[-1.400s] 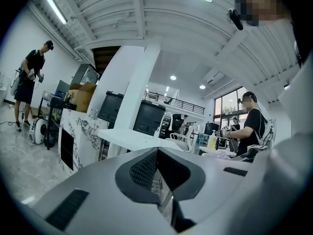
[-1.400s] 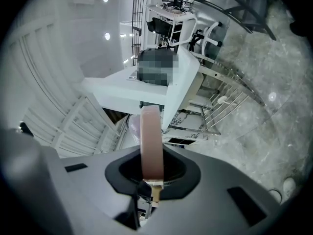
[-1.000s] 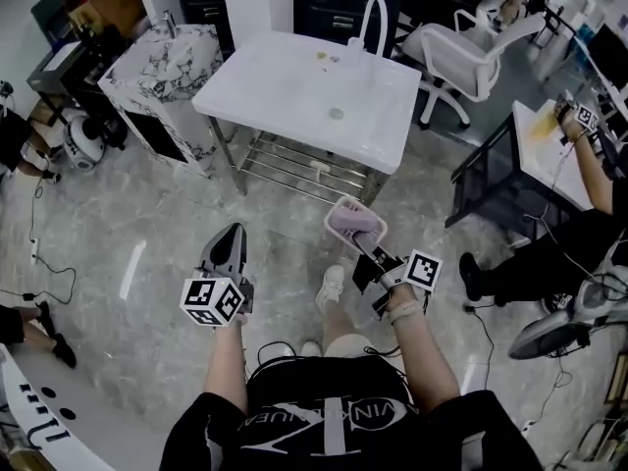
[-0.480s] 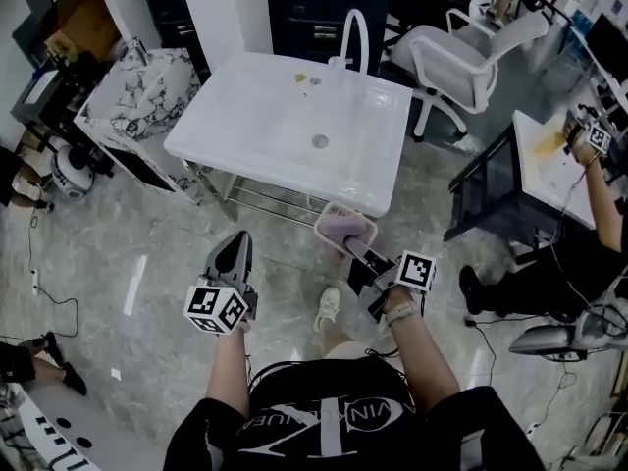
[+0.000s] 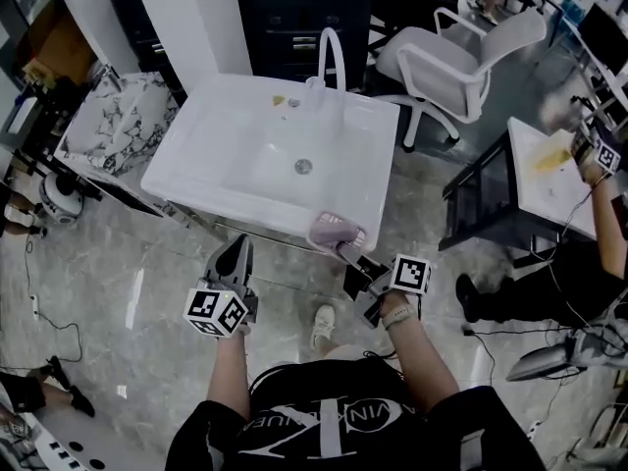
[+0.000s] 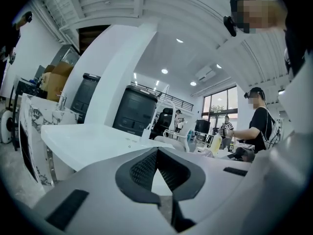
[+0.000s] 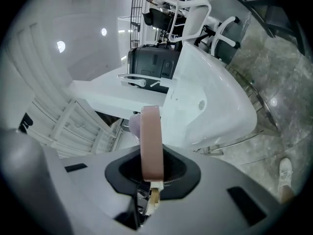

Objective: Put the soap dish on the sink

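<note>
Soap dish [image 5: 339, 232] hung over the sink's [image 5: 226, 135] near edge, pinched by its rim in my right gripper [image 5: 353, 256]. It looked like light, stiff plastic, probably slippery, so the rim suited gripping. My left gripper [image 5: 238, 248] was closed and empty, just short of the sink.

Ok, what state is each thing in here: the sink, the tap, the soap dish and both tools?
sink: upright on its metal frame.
tap: no water seen running.
soap dish: held in the air by the sink's near right corner, not set down.
right tool: shut on the soap dish.
left tool: shut, nothing in it.
</note>
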